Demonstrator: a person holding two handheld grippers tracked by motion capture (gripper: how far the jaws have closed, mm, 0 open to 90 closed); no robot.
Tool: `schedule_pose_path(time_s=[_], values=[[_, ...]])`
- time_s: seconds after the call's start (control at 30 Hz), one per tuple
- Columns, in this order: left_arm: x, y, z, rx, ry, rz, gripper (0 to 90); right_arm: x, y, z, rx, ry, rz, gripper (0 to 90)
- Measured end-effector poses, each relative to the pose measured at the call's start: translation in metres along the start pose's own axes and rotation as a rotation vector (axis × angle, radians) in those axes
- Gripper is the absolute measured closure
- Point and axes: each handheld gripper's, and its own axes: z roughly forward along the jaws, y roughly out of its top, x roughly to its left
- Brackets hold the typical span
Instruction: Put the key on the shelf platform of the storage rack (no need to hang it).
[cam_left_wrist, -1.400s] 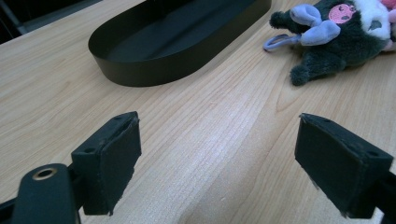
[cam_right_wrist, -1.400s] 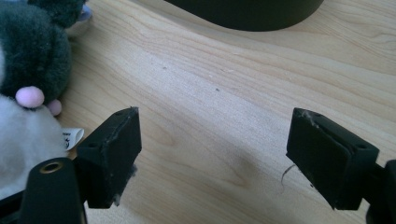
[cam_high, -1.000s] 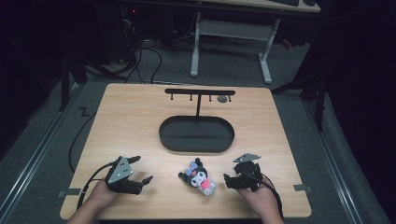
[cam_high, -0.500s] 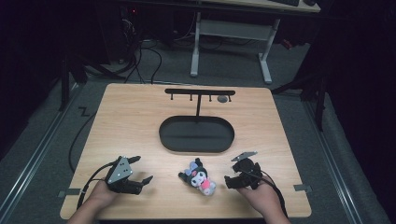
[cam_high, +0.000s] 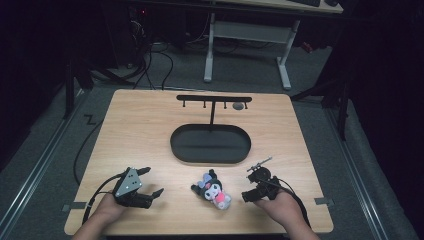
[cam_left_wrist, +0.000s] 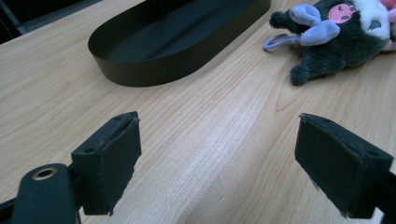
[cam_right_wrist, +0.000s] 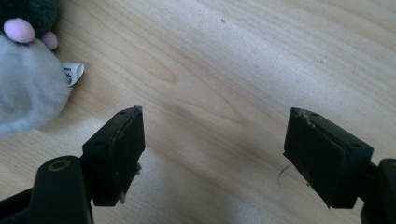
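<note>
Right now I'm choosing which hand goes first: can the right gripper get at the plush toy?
Probably yes. The right gripper stands open beside the plush toy, and bare table lies between them. The toy sits left of its jaws, so it must swing that way.

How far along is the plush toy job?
Done: nothing visibly yet. The plush toy lies on the table between the grippers, near the front edge, outside the black tray and off the hook rack.
In hand: both the left gripper and the right gripper sit open beside the toy, holding nothing; the right one is tilted toward it.
Left: grasp the toy and move it, probably to the rack or tray.
</note>
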Motion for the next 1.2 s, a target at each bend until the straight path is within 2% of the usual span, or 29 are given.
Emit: schedule_pose_path(time_s=[0.03, 0.13, 0.43, 0.63, 0.67, 0.8, 0.87, 0.93, 1.03, 1.2], values=[[0.0, 0.0, 0.0, 0.0, 0.0, 0.001, 15.4, 0.001, 0.001, -0.001, 0.017, 0.003, 0.005, 20.9], [0.0, 0.0, 0.0, 0.001, -0.001, 0.002, 15.4, 0.003, 0.001, -0.002, 0.019, 0.006, 0.005, 20.8], [0.0, 0.0, 0.0, 0.0, 0.0, 0.002, 15.4, 0.01, 0.002, -0.007, 0.0, 0.015, -0.018, 16.9], [0.0, 0.0, 0.0, 0.001, 0.0, 0.004, 15.4, 0.024, 0.005, -0.013, -0.015, 0.031, -0.044, 15.7], [0.0, 0.0, 0.0, 0.001, 0.001, 0.004, 15.4, 0.028, 0.006, -0.015, -0.024, 0.03, -0.064, 15.7], [0.0, 0.0, 0.0, 0.001, 0.001, 0.004, 15.4, 0.034, 0.007, -0.017, -0.026, 0.04, -0.07, 15.7], [0.0, 0.0, 0.0, 0.001, 0.0, 0.004, 15.4, 0.037, 0.009, -0.017, -0.031, 0.05, -0.089, 15.6], [0.0, 0.0, 0.0, 0.001, -0.001, 0.003, 15.4, 0.039, 0.009, -0.017, -0.03, 0.052, -0.079, 15.6], [0.0, 0.0, 0.0, 0.001, -0.001, 0.004, 15.4, 0.045, 0.011, -0.014, -0.036, 0.064, -0.098, 15.6], [0.0, 0.0, 0.0, 0.002, -0.001, 0.004, 15.4, 0.051, 0.012, -0.015, -0.031, 0.066, -0.097, 15.6]])
